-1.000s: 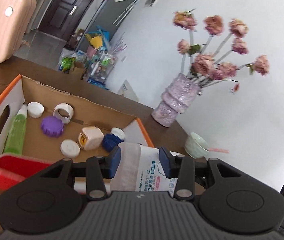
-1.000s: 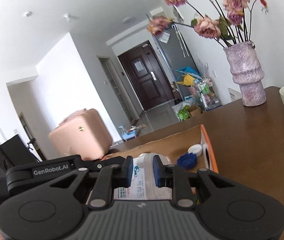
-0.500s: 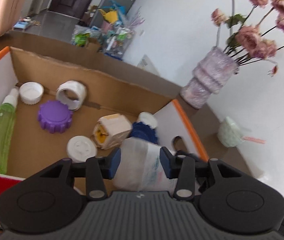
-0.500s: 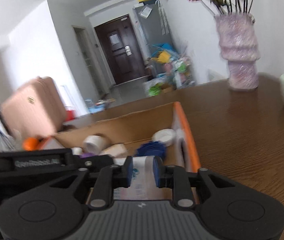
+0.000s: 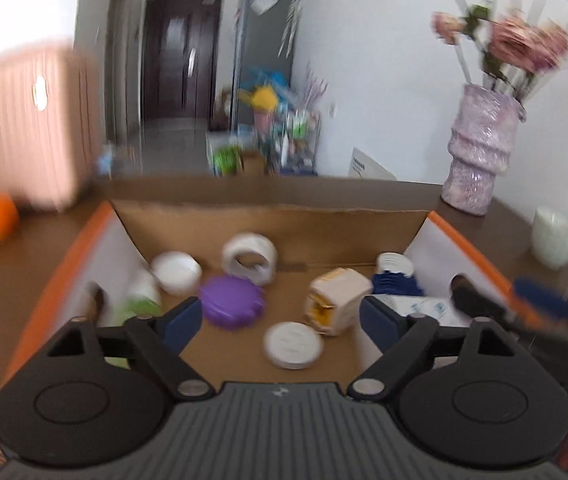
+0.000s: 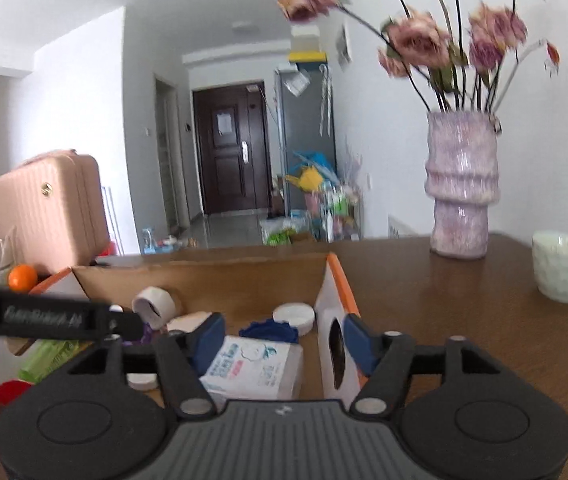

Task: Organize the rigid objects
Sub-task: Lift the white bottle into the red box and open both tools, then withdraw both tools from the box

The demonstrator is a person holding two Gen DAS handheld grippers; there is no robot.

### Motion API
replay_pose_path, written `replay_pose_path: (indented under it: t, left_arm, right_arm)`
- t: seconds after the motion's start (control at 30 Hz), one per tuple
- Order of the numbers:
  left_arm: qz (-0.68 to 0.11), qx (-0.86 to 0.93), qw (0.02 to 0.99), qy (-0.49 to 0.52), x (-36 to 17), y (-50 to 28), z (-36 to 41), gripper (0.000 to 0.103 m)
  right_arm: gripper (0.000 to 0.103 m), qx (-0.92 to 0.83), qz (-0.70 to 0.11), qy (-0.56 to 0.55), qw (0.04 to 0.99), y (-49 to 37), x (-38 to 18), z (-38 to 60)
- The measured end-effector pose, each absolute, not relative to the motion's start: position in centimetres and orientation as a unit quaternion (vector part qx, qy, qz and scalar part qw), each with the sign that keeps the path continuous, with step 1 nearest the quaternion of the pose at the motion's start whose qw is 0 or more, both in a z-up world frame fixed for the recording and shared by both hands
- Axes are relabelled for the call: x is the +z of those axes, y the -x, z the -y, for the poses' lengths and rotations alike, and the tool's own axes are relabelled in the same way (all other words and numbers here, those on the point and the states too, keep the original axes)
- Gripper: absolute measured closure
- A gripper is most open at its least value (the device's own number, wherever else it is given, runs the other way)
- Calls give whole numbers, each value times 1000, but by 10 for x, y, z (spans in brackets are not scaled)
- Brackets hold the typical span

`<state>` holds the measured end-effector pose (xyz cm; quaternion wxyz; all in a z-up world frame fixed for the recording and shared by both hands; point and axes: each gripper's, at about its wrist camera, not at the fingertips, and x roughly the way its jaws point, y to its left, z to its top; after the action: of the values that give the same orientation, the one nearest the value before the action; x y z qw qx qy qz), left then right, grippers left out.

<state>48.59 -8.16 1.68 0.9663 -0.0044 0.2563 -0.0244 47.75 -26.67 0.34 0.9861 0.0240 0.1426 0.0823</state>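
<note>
- The left gripper (image 5: pixel 280 318) hangs over the open cardboard box (image 5: pixel 276 216); its jaws are opening, already wide, and nothing is pressed between the blue pads (image 5: pixel 182 322).
- Under the left gripper, on the box floor, lie a purple ridged cap (image 5: pixel 231 300), a flat white lid (image 5: pixel 293 345) and a small white-and-yellow box (image 5: pixel 338 300).
- The right gripper (image 6: pixel 280 340) is at the right end of the same box; its jaws are also opening, and they hold nothing.
- The white tissue packet (image 6: pixel 254 368) with blue print lies on the box floor near the right wall, between the right gripper's pads but not touched by them.
- The right pad (image 6: pixel 358 340) of this gripper stands outside the box wall with the handle hole (image 6: pixel 336 344).
- Behind the packet are a dark blue cap (image 6: pixel 270 328) and a white cap (image 6: pixel 294 314).
- A white tape roll (image 6: pixel 154 306) and a green bottle (image 6: pixel 48 360) are further left in the box.
- On the brown table (image 6: pixel 464 320) stand a purple vase (image 6: pixel 462 188) and a pale cup (image 6: pixel 564 266), well apart from the box.
</note>
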Motion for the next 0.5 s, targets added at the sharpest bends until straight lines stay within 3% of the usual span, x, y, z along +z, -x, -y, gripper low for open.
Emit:
replay_pose_path:
  t: [0.03, 0.1, 0.23, 0.33, 0.5]
  left_arm:
    - [-240, -16, 971, -12, 20, -474, 78, 3]
    - [-202, -5, 979, -16, 24, -450, 64, 0]
    - [-177, 14, 984, -34, 24, -407, 43, 0]
    - [-180, 20, 983, -33, 21, -382, 30, 0]
    - [-185, 24, 982, -15, 26, -351, 15, 0]
  right_arm:
    - [20, 82, -129, -22, 988, -472, 5, 267]
    - [12, 65, -98, 6, 993, -459, 7, 264]
    - [9, 49, -58, 20, 997, -426, 13, 265]
    - [1, 47, -64, -8, 997, -398, 25, 271]
    - [0, 70, -79, 5, 994, -361, 34, 267]
